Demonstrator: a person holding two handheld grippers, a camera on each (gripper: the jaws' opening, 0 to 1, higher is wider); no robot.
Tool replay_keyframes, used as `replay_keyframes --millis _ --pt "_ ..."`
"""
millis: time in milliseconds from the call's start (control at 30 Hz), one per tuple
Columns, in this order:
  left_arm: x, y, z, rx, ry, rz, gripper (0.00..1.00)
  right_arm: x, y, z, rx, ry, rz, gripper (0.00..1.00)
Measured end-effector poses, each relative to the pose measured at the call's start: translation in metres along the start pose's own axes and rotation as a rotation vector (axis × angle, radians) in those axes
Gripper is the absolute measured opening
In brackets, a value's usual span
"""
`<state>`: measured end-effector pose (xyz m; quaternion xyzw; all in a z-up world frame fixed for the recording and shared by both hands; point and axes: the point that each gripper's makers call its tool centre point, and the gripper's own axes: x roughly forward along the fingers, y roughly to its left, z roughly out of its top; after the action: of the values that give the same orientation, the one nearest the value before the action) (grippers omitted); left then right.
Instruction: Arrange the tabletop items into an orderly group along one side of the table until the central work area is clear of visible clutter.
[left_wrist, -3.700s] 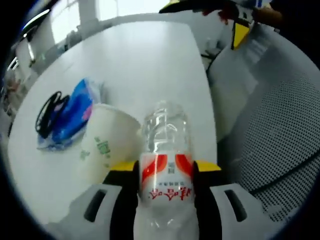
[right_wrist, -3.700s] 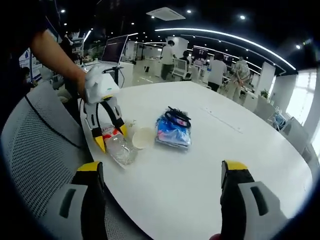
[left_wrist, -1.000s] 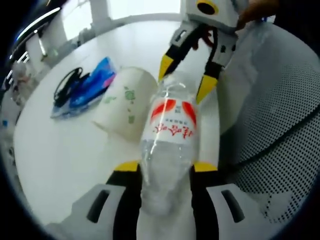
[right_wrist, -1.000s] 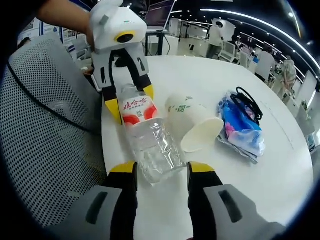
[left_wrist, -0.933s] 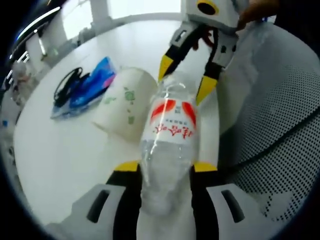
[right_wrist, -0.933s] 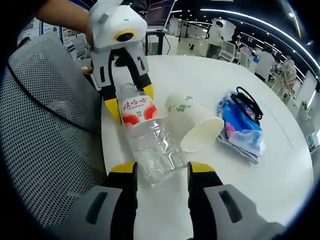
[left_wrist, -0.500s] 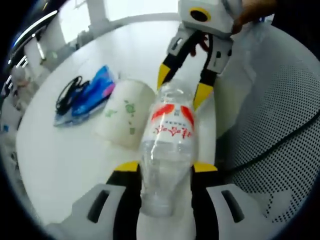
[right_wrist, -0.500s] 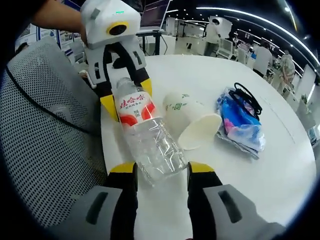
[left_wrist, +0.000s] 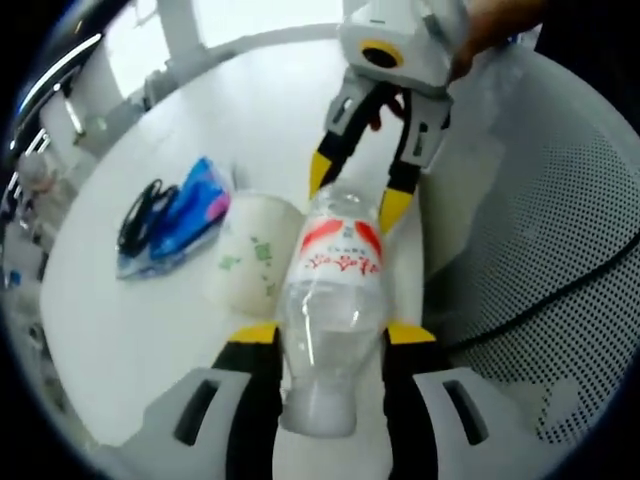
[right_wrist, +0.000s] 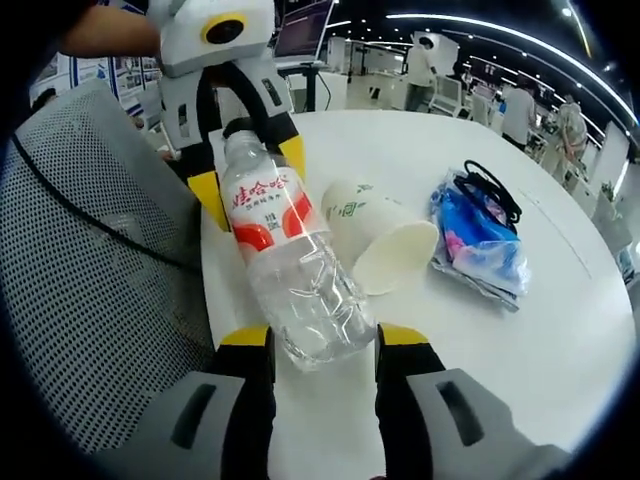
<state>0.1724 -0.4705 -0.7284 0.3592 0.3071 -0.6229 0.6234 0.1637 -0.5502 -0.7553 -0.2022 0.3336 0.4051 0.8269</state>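
Holding the plastic bottle (left_wrist: 335, 300) at both ends, I have it lifted off the counter (left_wrist: 250, 110), probably so I can stand it or shift it toward the tidy group. Farthest along that edge lies the blue packet (left_wrist: 180, 215) with black glasses (left_wrist: 140, 205) on it; next to it, the paper cup (left_wrist: 250, 262) lies on its side, close to the bottle. My left gripper (left_wrist: 325, 335) has its jaws clenched on the bottle's clear base end. My right gripper (right_wrist: 322, 338) also grips the bottle's body, jaws tight on either side. The bottle's labelled neck end reaches out beyond my right jaws, above the counter's near edge.
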Motion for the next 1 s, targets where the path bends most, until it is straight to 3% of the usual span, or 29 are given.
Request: replay_keyframes --millis 400,1000 --pt "-0.014 -0.004 0.029 0.061 -0.064 0.002 0.36 0.000 0.001 -0.004 0.029 0.004 0.002 0.37" --pt "-0.019 -0.009 0.060 0.059 -0.188 -0.009 0.37 0.002 0.006 -0.010 0.018 0.039 0.013 0.37"
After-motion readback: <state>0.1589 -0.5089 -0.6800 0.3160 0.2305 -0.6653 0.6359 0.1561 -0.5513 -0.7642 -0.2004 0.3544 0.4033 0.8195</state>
